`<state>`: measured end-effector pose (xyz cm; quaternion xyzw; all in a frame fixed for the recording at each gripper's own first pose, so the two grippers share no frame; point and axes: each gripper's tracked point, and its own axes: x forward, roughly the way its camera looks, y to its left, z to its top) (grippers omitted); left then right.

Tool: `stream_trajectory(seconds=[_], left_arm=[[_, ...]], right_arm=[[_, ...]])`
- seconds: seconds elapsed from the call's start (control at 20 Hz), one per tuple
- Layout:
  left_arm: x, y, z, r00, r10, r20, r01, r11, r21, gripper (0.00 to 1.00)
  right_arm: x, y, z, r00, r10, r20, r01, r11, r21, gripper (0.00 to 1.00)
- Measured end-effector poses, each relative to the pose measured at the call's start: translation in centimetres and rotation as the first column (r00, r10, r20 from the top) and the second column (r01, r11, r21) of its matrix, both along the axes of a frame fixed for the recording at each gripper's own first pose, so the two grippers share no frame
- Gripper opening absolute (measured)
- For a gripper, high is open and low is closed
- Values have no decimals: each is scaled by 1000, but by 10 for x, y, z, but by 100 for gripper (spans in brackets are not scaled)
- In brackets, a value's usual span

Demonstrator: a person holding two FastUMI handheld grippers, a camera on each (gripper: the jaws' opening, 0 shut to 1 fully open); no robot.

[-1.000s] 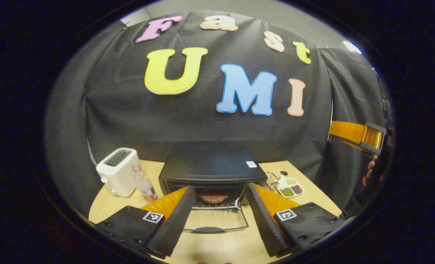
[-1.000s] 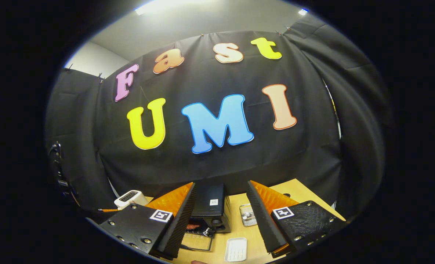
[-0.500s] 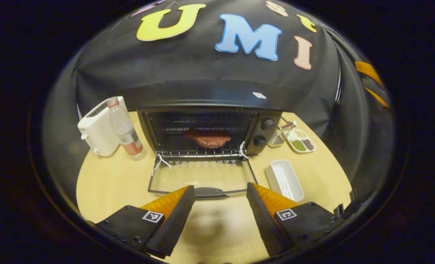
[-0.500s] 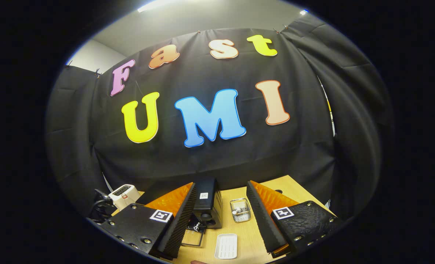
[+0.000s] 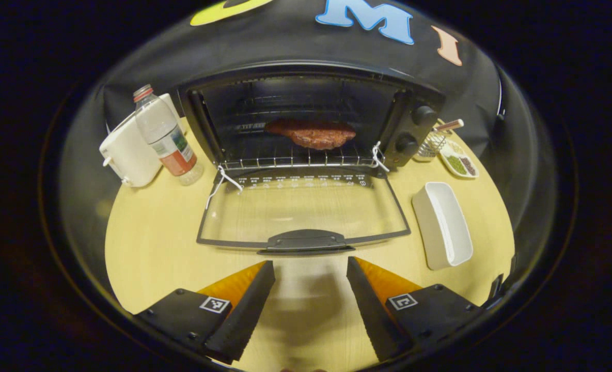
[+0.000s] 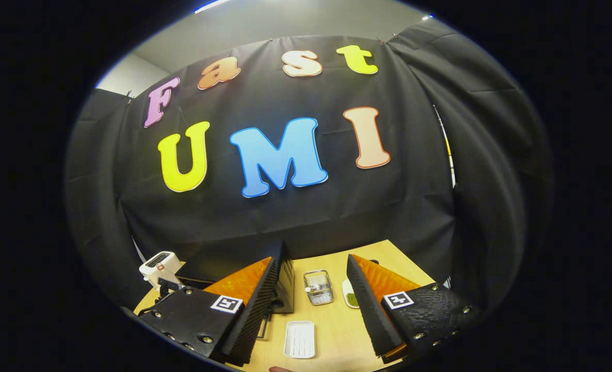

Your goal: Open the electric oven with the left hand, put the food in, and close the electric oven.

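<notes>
1. The left gripper [image 5: 310,268] hangs just short of the oven door's handle [image 5: 306,241], its two fingers spread wide with nothing but bare table [image 5: 151,248] between them. A second ago it was higher and farther back; it has dropped low and come forward, so the handle now lies just ahead of the gap.
2. The glass door [image 5: 303,211] lies folded flat onto the table, as it did a second ago. I judge that the remaining step is to close it, and that the approach to the handle has begun.
3. Beyond the door, the food, a reddish-brown meat patty [image 5: 312,133], rests on the wire rack [image 5: 298,157] inside the electric oven [image 5: 306,116]. So the loading step looks finished.
4. Beside the oven's own left stand a plastic bottle [image 5: 163,137] and a white toaster [image 5: 127,152]; on the other side lie an empty white tray [image 5: 442,225], two control knobs [image 5: 414,129] and a sectioned dish [image 5: 459,163].
5. In the right gripper view, the right gripper [image 6: 311,305] is held high and back, fingers parted and empty. It has drifted slightly rightward over the second, and the white tray [image 6: 300,339] is below it.
6. That gripper's finger covers most of the oven there, so door and food cannot be checked from that side. The sectioned dish's contents are too small to name.
</notes>
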<state>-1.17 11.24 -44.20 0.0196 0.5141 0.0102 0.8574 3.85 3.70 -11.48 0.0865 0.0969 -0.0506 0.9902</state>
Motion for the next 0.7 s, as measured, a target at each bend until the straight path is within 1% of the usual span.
stream_trajectory(seconds=[0.05, 0.1, 0.15, 0.35, 0.4, 0.45, 0.5, 0.55, 0.6, 0.65, 0.7], left_arm=[[2, 2, -4, 1000, -1, -8, 1, 1000, 5, 92], [2, 3, -8, 1000, 1, -18, -1, 1000, 6, 100], [3, 3, -11, 1000, 6, -29, -6, 1000, 1, 96], [3, 6, -24, 997, 24, -72, -24, 1000, -8, 96], [5, 7, -26, 997, 22, -75, -23, 1000, -6, 100], [7, 9, -27, 997, 19, -74, -19, 1000, -2, 99], [7, 8, -30, 996, 20, -86, -21, 1000, -8, 96], [7, 7, -32, 995, 23, -92, -24, 1000, -11, 95], [7, 8, -33, 995, 19, -97, -20, 1000, -8, 95], [7, 8, -35, 995, 14, -101, -15, 1000, -5, 99], [8, 8, -36, 994, 12, -106, -12, 1000, -3, 95]], right_arm=[[-1, -2, -1, 1000, -7, -5, 7, 1000, 0, 84], [-1, -5, -4, 1000, -13, -12, 13, 1000, 0, 84], [-2, -7, -4, 1000, -20, -15, 20, 1000, 0, 84], [-7, -9, -5, 999, -32, -19, 32, 999, -3, 84], [-6, -9, -5, 999, -34, -20, 34, 999, -5, 84], [-8, -10, -6, 999, -37, -23, 37, 999, -8, 84], [-8, -10, -7, 999, -38, -26, 38, 999, -10, 84], [-9, -11, -7, 999, -40, -30, 40, 999, -12, 84], [-10, -11, -8, 999, -42, -33, 41, 999, -12, 84], [-10, -11, -9, 998, -42, -36, 42, 999, -11, 84], [-10, -10, -10, 998, -42, -40, 41, 999, -11, 84]])
